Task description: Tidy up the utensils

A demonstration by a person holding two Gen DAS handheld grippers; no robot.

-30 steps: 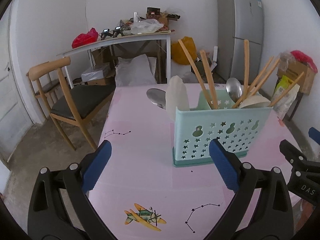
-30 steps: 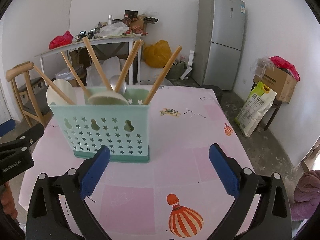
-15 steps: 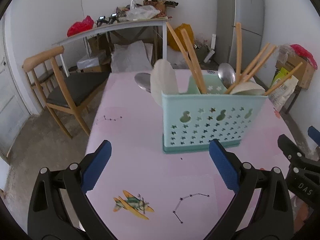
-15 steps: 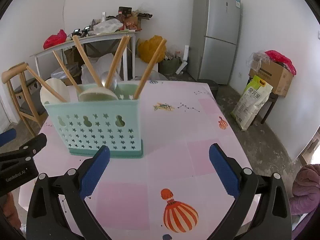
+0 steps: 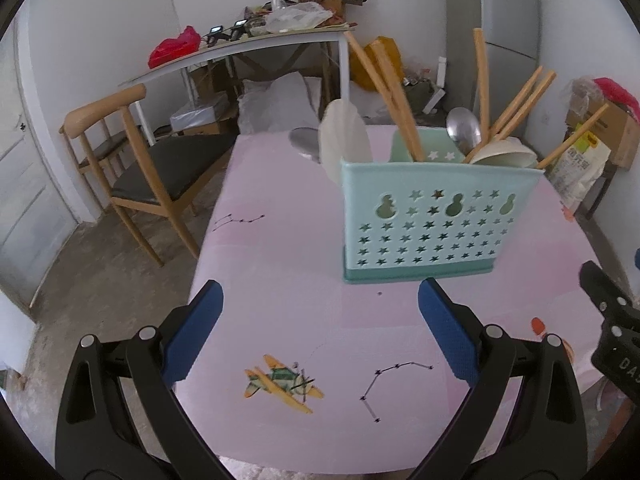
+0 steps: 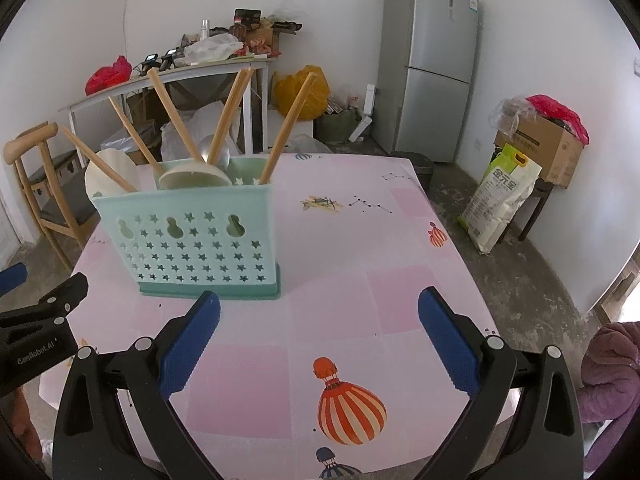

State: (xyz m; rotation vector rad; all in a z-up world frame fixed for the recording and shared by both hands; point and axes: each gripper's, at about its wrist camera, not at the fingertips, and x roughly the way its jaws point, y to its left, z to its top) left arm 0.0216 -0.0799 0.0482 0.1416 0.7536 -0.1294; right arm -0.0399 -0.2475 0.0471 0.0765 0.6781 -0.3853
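A mint green utensil caddy [image 5: 424,220] [image 6: 188,236] with star cutouts stands upright on the pink table [image 5: 280,272] [image 6: 360,288]. Several wooden-handled utensils [image 5: 384,84] [image 6: 228,112], white spoons [image 5: 342,140] [image 6: 108,172] and a metal spoon [image 5: 464,128] stick out of it. A second metal spoon head [image 5: 304,142] shows behind the caddy. My left gripper [image 5: 320,322] is open with nothing in it, in front of and left of the caddy. My right gripper [image 6: 320,320] is open and holds nothing, to the caddy's front right.
A wooden chair [image 5: 132,168] stands at the table's left side. Behind are a cluttered white side table [image 5: 256,40], a grey fridge [image 6: 436,60], a yellow bag [image 6: 300,92] and a rice sack [image 6: 500,196]. A purple sleeve [image 6: 612,376] shows at the right.
Both grippers have pulled back and risen from the caddy, which now sits farther off in each view. Both stay open and empty.
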